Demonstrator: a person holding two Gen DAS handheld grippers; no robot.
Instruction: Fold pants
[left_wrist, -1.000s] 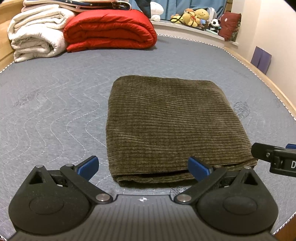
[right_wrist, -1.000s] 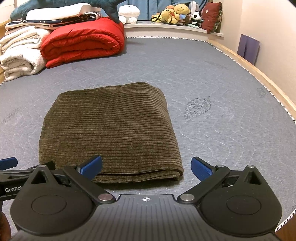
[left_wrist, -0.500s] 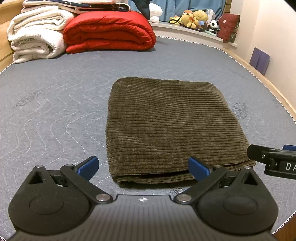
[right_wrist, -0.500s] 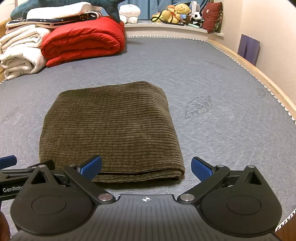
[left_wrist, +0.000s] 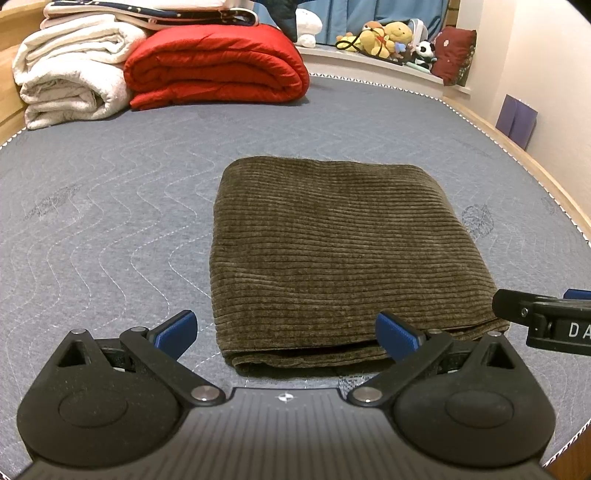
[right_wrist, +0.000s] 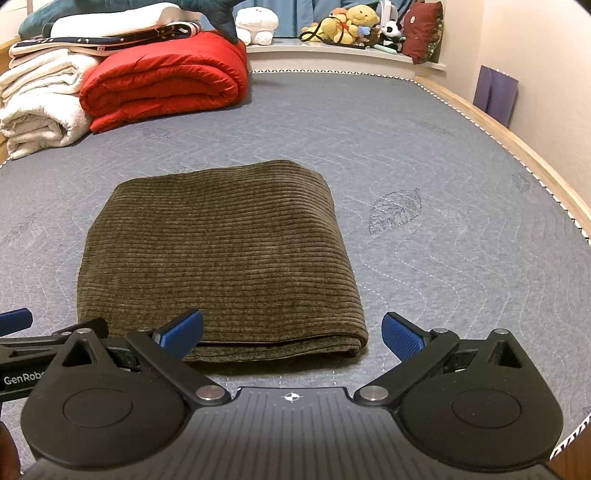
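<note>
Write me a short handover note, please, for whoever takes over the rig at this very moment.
Left tongs: open, empty, at the near edge of the pants.
Right tongs: open, empty, at the same near edge, further right.
Pants: brown corduroy, lying flat in a compact folded rectangle on the grey mattress, layered edges toward the tongs.
Done: the folds appear made; neither gripper touches the cloth.
Left: probably nothing but a check of the edges, or one more fold if a smaller bundle is wanted.
Far end: red quilt and white blankets, clear of the work.

A: what do the grippers look like?
B: left gripper (left_wrist: 286, 334) and right gripper (right_wrist: 291, 334) match: matte black ribbed body, round pivot discs, silver screws, blue textured fingers (right_wrist: 400, 338), white lettering on the side.
</note>
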